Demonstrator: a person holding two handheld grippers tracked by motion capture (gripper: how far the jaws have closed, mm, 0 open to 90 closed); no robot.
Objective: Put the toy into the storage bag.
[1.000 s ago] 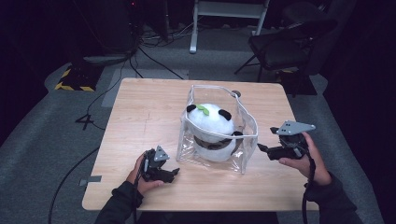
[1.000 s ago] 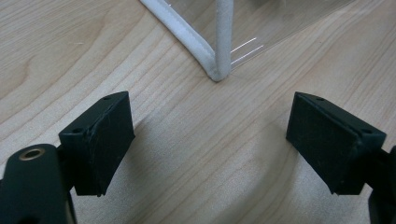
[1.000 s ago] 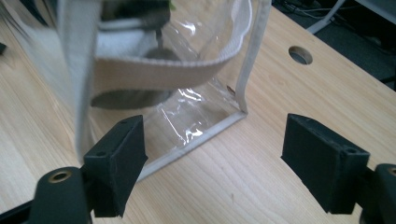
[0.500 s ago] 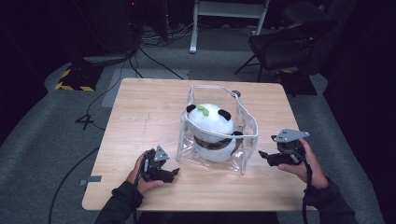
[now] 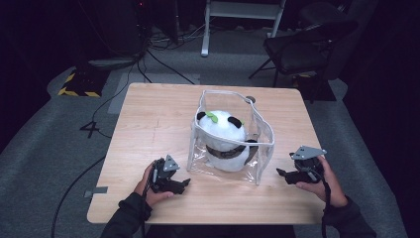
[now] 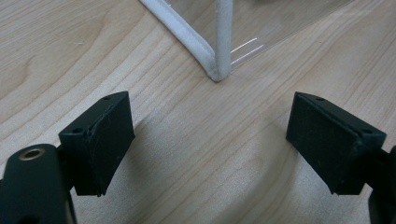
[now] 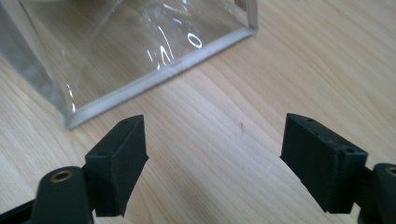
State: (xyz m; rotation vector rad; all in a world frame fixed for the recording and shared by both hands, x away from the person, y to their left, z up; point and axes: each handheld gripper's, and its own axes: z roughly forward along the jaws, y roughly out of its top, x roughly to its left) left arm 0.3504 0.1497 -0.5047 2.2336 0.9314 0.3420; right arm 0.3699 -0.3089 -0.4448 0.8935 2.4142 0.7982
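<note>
At the frame's centre, the clear bag (image 5: 230,141) holding the panda plush (image 5: 223,130) stands on the surface (image 5: 148,114). Your left hand-held gripper (image 5: 181,182) and right hand-held gripper (image 5: 283,173) flank it, both open and empty. Pinching one slick wall alone could tip it.

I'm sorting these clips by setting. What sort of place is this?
Probably a lab or studio set up for recording, not a home. A bare wooden table stands on grey carpet with cables trailing across the floor, hazard-striped tape at the left, and a dark office chair behind.
</note>
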